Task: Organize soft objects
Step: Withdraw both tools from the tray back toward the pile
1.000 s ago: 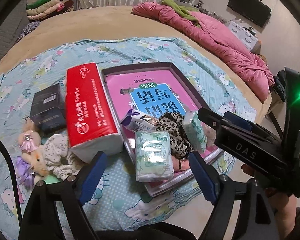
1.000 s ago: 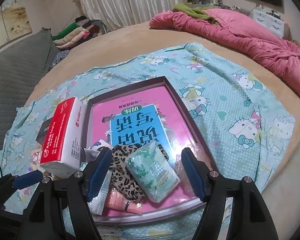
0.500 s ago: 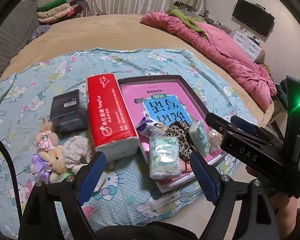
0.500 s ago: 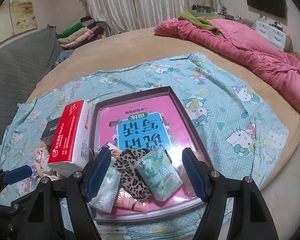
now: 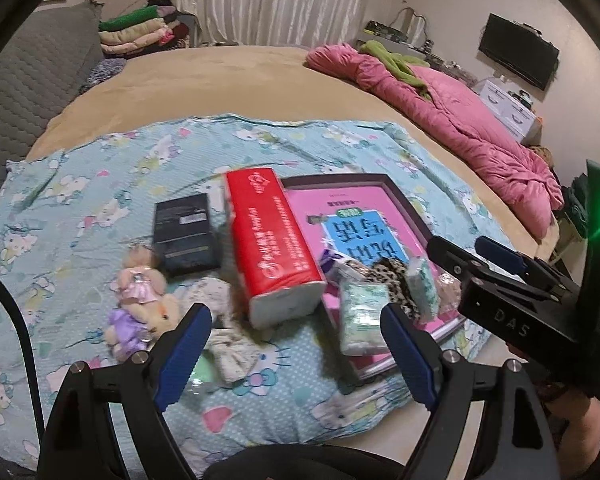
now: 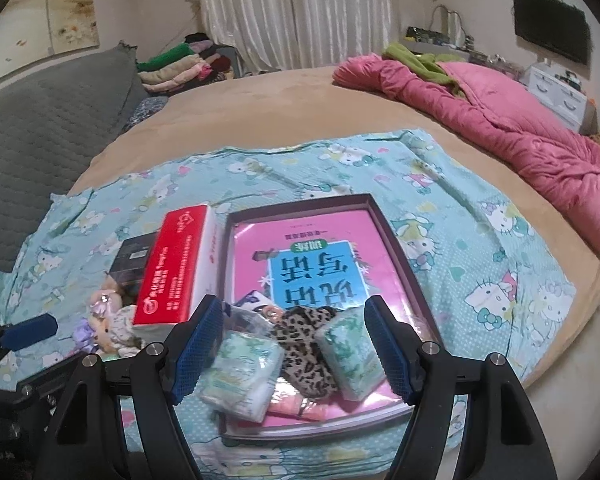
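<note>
1. A round bed with a tan cover [image 6: 300, 112] fills both views; a rumpled pink quilt [image 6: 520, 128] lies along its right side.
2. A light-blue cartoon-cat printed sheet [image 6: 460, 248] spreads over the near part of the bed, centre of both frames.
3. A dark shallow rectangular box lid with a pink-and-blue printed booklet inside [image 6: 400, 256] sits on the sheet, centre of the right wrist view.
4. A red-and-white soft tissue pack [image 5: 272, 248] lies just left of the box lid, touching or nearly touching its wall.
5. A small black box [image 5: 186, 232] rests on the sheet left of the tissue pack.
6. Two pale-green wrapped pocket tissue packs [image 6: 244, 372] [image 6: 350, 356] lie at the lid's near end, either side of a leopard-print fabric piece [image 6: 306, 352].
7. A small plush doll in pink and purple [image 5: 138, 300] lies on the sheet, lower left, beside a crumpled white patterned cloth [image 5: 228, 344].
8. The left gripper [image 5: 296, 356] hovers above the sheet, its blue-padded fingers apart and empty.
9. The right gripper [image 6: 296, 356] hovers over the lid's near end, fingers apart, clamping nothing.
</note>
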`<action>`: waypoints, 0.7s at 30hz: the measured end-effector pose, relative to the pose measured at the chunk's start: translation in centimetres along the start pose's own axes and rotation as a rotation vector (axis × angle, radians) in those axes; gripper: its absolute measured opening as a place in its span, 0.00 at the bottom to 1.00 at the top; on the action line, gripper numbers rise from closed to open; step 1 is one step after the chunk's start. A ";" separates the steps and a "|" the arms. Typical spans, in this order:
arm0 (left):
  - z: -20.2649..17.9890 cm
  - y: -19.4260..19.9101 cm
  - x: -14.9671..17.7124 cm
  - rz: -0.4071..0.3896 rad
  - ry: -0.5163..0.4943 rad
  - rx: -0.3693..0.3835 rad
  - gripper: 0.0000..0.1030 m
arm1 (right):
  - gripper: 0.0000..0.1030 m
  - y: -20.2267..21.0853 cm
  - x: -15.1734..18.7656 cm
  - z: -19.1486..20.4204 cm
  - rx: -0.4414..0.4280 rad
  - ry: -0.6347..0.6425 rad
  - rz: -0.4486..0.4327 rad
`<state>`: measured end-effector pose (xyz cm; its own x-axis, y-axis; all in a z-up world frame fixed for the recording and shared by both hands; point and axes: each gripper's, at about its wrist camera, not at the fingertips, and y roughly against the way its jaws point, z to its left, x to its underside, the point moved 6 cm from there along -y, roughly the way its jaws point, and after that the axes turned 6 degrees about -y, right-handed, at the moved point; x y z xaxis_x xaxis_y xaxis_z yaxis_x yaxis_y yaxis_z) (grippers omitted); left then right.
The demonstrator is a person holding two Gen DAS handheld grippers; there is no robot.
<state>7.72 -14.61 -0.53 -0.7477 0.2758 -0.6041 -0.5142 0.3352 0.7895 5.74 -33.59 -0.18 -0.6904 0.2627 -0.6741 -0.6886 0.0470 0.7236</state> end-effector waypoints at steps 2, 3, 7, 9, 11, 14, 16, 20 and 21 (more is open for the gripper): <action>0.8 0.5 0.1 -0.008 0.012 -0.013 0.83 | 0.73 0.1 0.0 0.7 -0.007 0.014 0.000; 1.3 0.7 0.1 -0.012 0.018 -0.018 0.83 | 0.73 0.2 0.1 1.2 -0.013 0.022 0.001; 3.0 1.6 0.2 -0.026 0.044 -0.039 0.83 | 0.73 0.6 0.2 2.7 -0.030 0.051 -0.001; 3.9 2.0 0.3 -0.032 0.058 -0.047 0.83 | 0.73 0.9 0.2 3.6 -0.036 0.068 -0.007; 4.7 2.4 0.3 -0.032 0.068 -0.055 0.83 | 0.73 1.0 0.3 4.3 -0.043 0.081 -0.010; 5.6 2.8 0.4 -0.036 0.079 -0.065 0.83 | 0.73 1.3 0.4 5.3 -0.053 0.101 -0.013; 6.1 3.0 0.5 -0.038 0.087 -0.070 0.83 | 0.73 1.3 0.5 5.8 -0.054 0.110 -0.013; 7.5 3.4 0.9 -0.040 0.104 -0.083 0.83 | 0.73 1.4 0.9 6.9 -0.067 0.130 -0.004; 8.0 3.4 1.0 -0.038 0.113 -0.085 0.83 | 0.73 1.4 1.0 7.3 -0.069 0.139 -0.004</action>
<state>8.56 -5.99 0.65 -0.7670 0.1591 -0.6216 -0.5734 0.2647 0.7753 5.70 -26.28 1.25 -0.7086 0.1261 -0.6942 -0.7015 -0.0197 0.7124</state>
